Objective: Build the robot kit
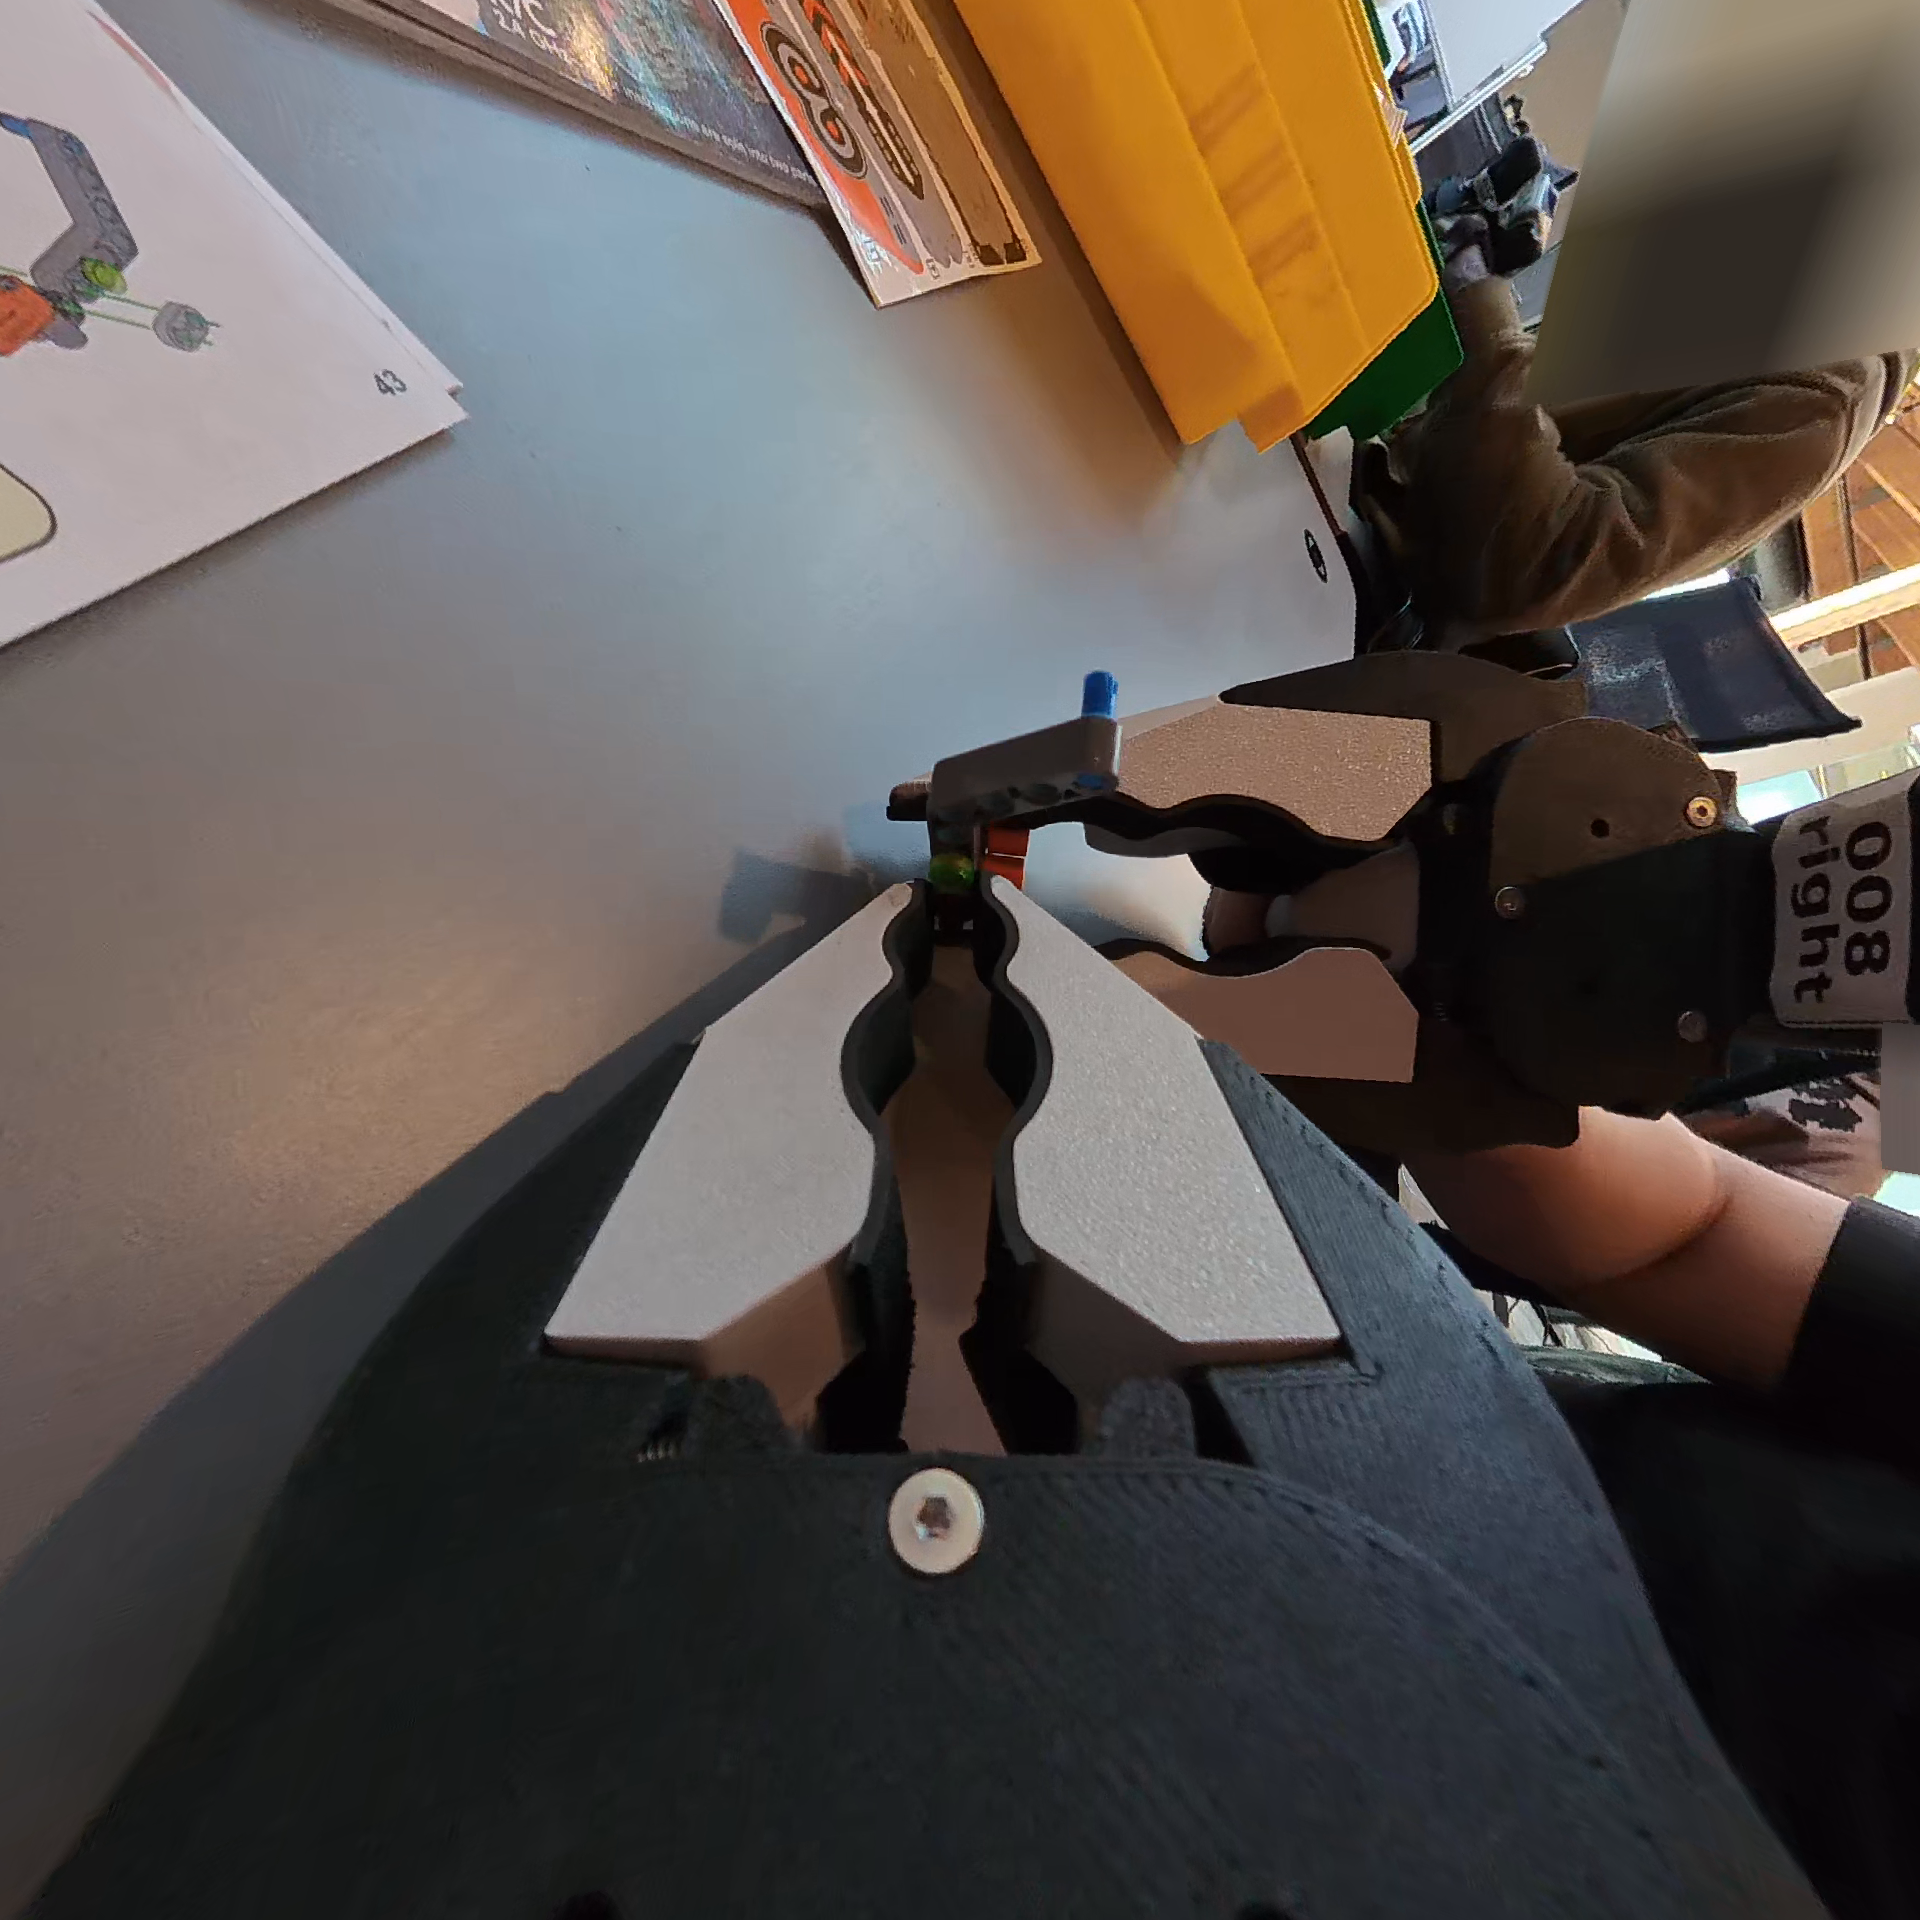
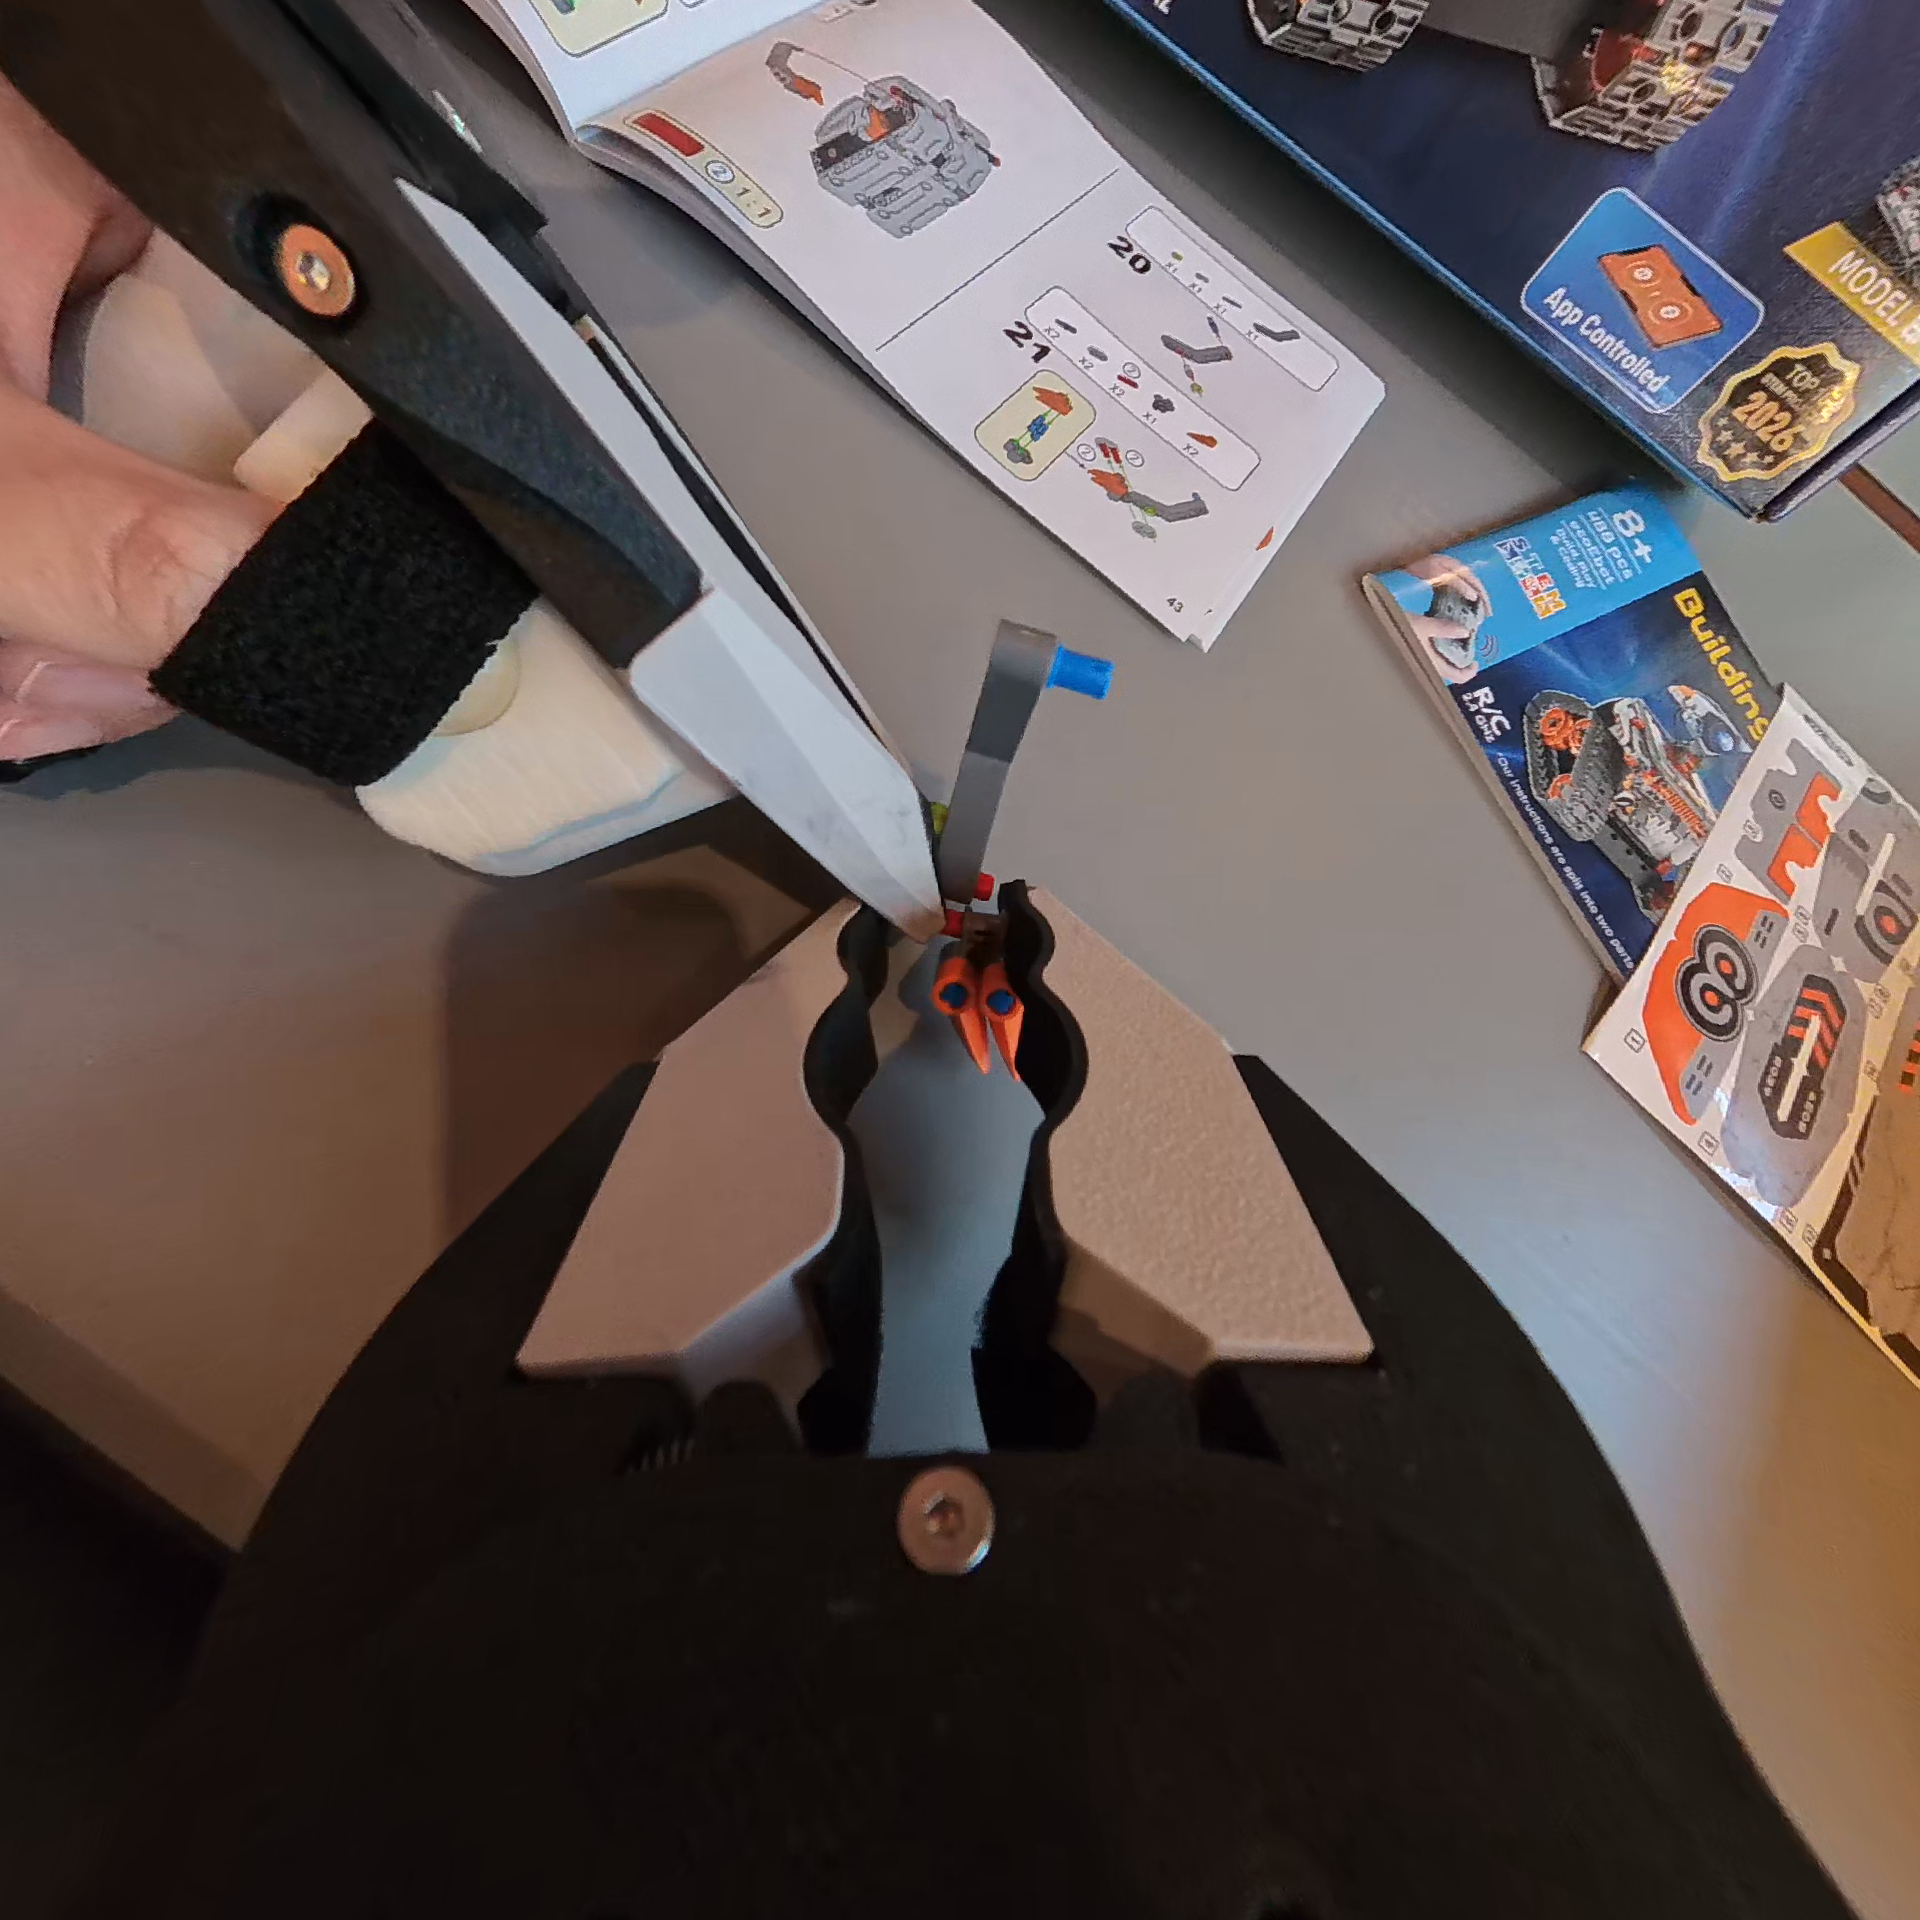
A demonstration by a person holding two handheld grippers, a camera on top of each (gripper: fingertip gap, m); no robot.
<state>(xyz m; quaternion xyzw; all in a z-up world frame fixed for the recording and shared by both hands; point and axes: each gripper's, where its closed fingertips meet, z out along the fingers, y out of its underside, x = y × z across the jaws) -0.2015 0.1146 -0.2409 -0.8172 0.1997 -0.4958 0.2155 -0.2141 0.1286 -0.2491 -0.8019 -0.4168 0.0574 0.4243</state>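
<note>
- Right wrist view: my right gripper (image 2: 951,930) is nearly closed, tips pinching the small toy assembly (image 2: 982,1003); its orange claws sit between my fingers.
- My left gripper (image 1: 951,899), nearly closed too, nips the green-pin end; the grey beam (image 1: 1023,774) sticks out beyond both tips.
- Pieces look joined; I can't tell what's unfinished.

Pale grey fingers (image 1: 748,1122) are set in black printed gripper bodies (image 2: 935,1714), each fastened by a silver screw (image 1: 935,1523); a dark sleeve (image 1: 1860,1320) is worn.
</note>
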